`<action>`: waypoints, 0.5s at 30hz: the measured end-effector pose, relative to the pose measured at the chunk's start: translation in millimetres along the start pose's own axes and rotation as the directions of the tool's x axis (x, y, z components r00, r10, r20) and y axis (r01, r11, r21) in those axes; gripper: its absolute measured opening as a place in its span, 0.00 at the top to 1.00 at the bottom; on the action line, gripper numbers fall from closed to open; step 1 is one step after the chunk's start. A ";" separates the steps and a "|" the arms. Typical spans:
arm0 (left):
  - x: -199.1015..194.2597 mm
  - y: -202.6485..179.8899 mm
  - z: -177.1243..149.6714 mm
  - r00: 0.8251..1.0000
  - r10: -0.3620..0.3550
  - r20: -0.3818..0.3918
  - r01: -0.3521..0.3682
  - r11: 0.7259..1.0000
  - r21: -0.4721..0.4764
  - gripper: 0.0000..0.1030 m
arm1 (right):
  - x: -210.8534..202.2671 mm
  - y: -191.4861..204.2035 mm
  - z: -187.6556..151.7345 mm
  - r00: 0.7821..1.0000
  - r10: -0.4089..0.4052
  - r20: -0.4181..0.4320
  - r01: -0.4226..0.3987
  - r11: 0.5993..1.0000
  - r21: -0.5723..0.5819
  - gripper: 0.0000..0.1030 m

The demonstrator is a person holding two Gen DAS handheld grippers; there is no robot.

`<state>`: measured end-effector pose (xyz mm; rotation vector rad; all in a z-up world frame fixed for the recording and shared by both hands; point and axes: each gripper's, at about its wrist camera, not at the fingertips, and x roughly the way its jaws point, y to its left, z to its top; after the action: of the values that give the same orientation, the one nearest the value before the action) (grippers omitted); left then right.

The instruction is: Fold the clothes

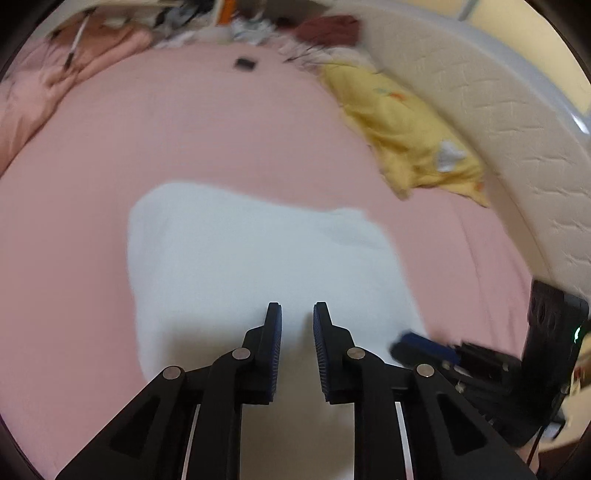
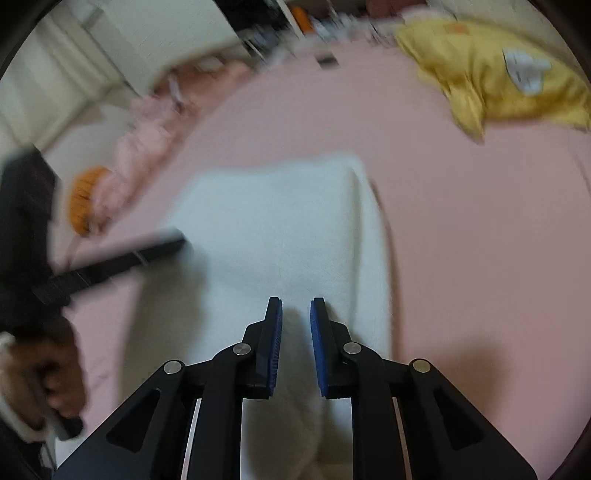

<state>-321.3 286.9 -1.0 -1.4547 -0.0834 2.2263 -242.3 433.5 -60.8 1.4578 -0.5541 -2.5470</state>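
Observation:
A white garment lies partly folded on the pink bedsheet. My left gripper is over its near part, jaws almost together, and white cloth fills the narrow gap between the blue pads. The right gripper shows blurred at the garment's lower right corner. In the right wrist view the right gripper pinches a raised fold of the white garment near its right edge. The left gripper reaches in from the left at the cloth's left edge, held by a person's hand.
A crumpled yellow garment lies by the cream padded headboard. A pink blanket is bunched along the bed's far left edge. A small black object and a dark red garment lie at the far end. An orange item sits beside the bed.

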 end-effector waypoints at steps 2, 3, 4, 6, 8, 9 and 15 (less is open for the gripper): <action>29.4 6.4 -6.1 0.999 0.007 -0.053 -0.007 1.000 -0.014 0.85 | 2.4 -11.0 -0.2 1.000 0.018 0.015 -0.019 0.999 0.038 0.86; 27.6 2.9 -12.2 0.999 0.030 -0.036 -0.029 0.999 0.022 0.85 | 1.9 -8.8 1.4 1.000 0.013 0.015 -0.013 0.999 0.034 0.86; 27.1 -1.2 -11.5 0.998 0.048 -0.040 -0.047 0.998 0.035 0.85 | 0.6 -5.6 1.4 1.000 -0.002 0.022 0.001 1.000 0.011 0.86; 13.2 -7.0 -6.8 0.999 0.038 -0.034 -0.037 0.999 0.027 0.85 | -6.6 -2.7 0.1 0.999 0.012 0.037 -0.012 1.000 -0.001 0.83; -22.2 -3.0 -13.4 0.997 -0.039 0.060 0.042 0.998 -0.049 0.74 | -28.1 -11.9 -2.9 0.984 0.165 0.066 -0.170 0.981 0.090 0.81; -43.0 2.2 -26.4 0.991 -0.057 0.123 0.068 0.994 -0.088 0.49 | -41.4 -18.7 -9.1 0.952 0.284 0.111 -0.300 0.940 0.162 0.78; -101.0 39.0 -123.2 0.979 -0.125 0.164 0.163 0.955 -0.248 0.07 | -59.5 -21.7 -67.9 0.804 0.583 0.117 -0.577 0.716 0.394 0.00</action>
<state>-194.4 185.0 19.5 -1.3619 -0.5320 2.2620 -152.5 455.9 -52.9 1.1394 -1.3746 -1.9752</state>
